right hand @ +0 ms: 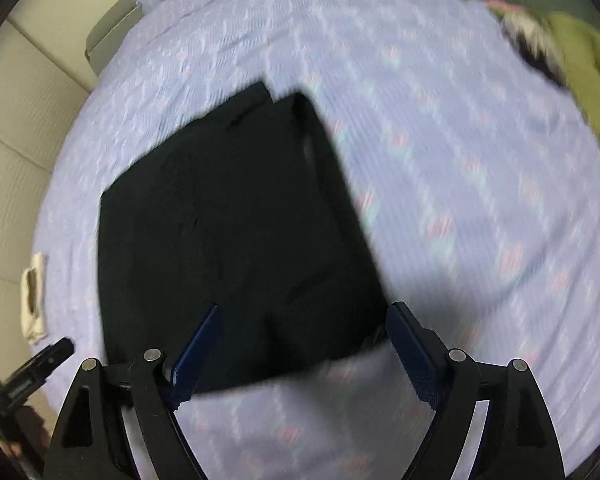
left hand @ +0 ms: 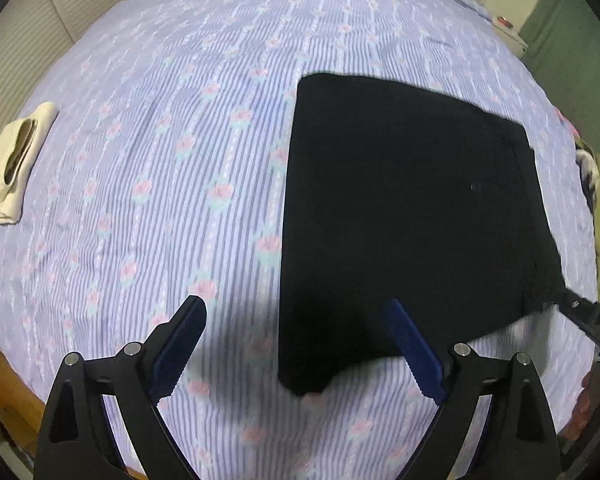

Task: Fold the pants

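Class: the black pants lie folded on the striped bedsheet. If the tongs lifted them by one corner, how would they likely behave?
The black pants would probably sag and unfold: they are soft cloth lying flat in loose layers. Pushed, they would likely bunch instead of sliding whole, since the bedsheet under them is soft fabric too. They look light, with no stiff parts showing. Both tongs, left and right, are open.

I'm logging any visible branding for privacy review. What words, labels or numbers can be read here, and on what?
"DAS": white letters on the black body of the right gripper, cut off by the left wrist view's edge, so likely incomplete.
Black pants: no readable label.
Striped floral bedsheet: pattern only, no text.
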A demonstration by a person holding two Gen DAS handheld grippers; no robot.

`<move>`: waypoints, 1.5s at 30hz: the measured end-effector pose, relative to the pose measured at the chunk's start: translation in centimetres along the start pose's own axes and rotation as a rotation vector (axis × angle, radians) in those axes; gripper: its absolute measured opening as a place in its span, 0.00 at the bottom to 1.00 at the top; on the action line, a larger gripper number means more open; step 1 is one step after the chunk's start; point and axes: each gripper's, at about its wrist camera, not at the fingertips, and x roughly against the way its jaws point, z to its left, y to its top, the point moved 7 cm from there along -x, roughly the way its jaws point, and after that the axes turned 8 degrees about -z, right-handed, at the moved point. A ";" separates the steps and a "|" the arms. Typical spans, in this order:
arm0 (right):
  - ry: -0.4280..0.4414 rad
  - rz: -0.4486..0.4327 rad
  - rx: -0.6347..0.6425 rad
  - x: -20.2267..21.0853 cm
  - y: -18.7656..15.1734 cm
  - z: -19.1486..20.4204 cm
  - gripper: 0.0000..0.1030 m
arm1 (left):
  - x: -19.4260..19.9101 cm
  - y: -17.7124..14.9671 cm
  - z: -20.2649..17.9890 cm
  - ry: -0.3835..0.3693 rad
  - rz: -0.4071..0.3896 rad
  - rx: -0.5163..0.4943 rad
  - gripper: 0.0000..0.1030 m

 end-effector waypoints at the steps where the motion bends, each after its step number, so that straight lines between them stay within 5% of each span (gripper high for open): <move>1: 0.015 0.012 -0.004 -0.3 -0.7 0.3 0.83 | 0.1 -0.6 0.2 -0.002 0.003 0.010 0.90; 6: 0.095 -0.001 -0.118 -1.2 -3.4 -0.4 0.83 | -0.1 -2.1 0.5 0.004 0.002 0.032 0.90; 16: 0.265 -0.086 -0.355 -3.7 -3.5 -2.2 0.83 | -2.6 -1.5 -3.3 -0.027 -0.049 -0.038 0.90; 27: 0.373 -0.198 -0.415 -6.2 -2.0 -2.7 0.85 | -4.8 -1.1 -5.6 -0.111 -0.051 -0.048 0.90; 33: 0.349 -0.235 -0.416 -3.4 -1.7 -2.2 0.85 | -4.6 -0.8 -5.2 -0.137 -0.045 -0.024 0.90; 38: 0.218 -0.242 -0.400 -2.5 -3.5 -3.6 0.85 | -3.5 -0.2 -5.1 -0.130 -0.073 -0.078 0.90; 45: 0.209 -0.266 -0.401 -3.7 -3.9 -4.4 0.86 | -3.0 -0.4 -6.7 -0.145 -0.098 -0.130 0.90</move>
